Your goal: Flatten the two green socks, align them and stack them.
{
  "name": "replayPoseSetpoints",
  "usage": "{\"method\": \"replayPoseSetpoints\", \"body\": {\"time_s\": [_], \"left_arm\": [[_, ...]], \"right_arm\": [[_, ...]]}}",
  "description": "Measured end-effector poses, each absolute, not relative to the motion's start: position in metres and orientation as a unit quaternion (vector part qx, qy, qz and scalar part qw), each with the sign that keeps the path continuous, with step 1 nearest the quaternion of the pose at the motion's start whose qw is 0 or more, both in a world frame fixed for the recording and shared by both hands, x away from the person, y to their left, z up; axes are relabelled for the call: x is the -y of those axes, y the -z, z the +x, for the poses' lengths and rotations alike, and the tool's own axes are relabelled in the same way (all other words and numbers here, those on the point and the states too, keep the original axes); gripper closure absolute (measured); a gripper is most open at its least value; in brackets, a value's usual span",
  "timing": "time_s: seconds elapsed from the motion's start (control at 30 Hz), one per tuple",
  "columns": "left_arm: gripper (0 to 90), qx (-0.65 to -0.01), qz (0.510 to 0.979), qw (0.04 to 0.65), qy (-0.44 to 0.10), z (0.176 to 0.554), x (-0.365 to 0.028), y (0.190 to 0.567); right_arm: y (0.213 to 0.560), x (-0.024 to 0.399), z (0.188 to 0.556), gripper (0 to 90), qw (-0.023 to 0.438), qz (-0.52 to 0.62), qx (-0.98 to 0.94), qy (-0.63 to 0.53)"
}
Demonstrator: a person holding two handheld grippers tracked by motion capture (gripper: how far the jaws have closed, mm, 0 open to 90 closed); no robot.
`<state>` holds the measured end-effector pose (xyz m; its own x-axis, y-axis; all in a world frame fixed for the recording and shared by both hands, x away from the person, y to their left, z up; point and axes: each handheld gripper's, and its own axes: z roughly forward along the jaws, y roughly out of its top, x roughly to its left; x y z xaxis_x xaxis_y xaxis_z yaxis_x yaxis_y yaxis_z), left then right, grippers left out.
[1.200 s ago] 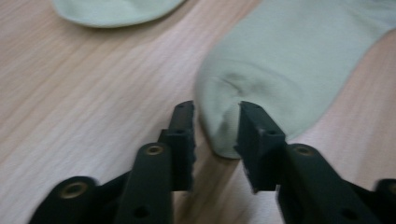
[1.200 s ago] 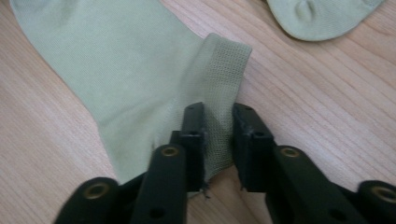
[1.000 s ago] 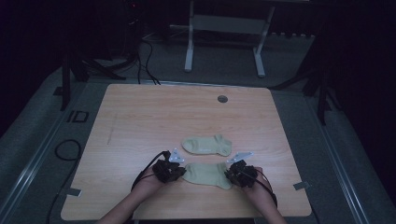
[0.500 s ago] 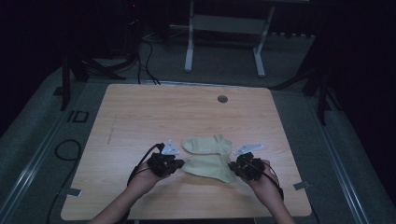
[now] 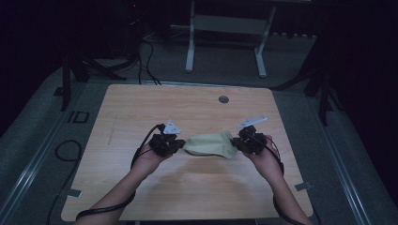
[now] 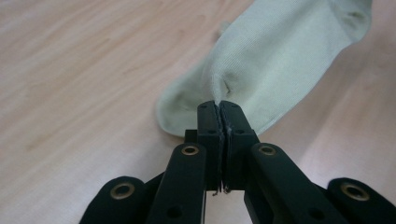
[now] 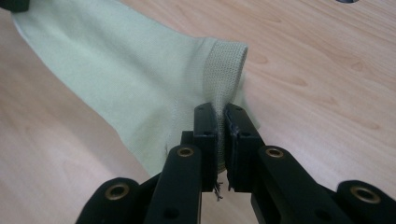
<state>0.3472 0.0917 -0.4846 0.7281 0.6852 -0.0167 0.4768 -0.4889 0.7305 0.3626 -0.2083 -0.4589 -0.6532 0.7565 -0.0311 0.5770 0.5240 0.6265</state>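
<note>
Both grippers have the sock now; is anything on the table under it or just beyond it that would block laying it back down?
Nothing visible blocks it. The sock hangs between the left gripper and right gripper, both shut on it. A second sock lies on the table under the lifted one, so it would land on that sock. The small round grommet sits far off.

Sock (image 5: 210, 144) stretched between both tongs, above table (image 5: 197, 108)
</note>
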Motion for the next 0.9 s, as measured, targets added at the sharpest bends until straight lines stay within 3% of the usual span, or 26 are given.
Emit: {"method": "replayPoseSetpoints", "body": {"time_s": [0.17, 0.33, 0.9], "left_arm": [[87.4, -0.342, 0.854, 0.359, -0.160, 0.360, -0.085, 0.493], [87.4, -0.354, 0.854, 0.355, -0.140, 0.371, -0.083, 0.509], [86.9, -0.364, 0.858, 0.336, -0.136, 0.384, -0.081, 0.547]], "right_arm": [[0.464, 0.206, 0.386, 83.7, 0.144, 0.399, -0.861, -0.282], [0.481, 0.207, 0.403, 83.7, 0.123, 0.415, -0.861, -0.267], [0.526, 0.202, 0.428, 82.5, 0.094, 0.433, -0.866, -0.233]]}}
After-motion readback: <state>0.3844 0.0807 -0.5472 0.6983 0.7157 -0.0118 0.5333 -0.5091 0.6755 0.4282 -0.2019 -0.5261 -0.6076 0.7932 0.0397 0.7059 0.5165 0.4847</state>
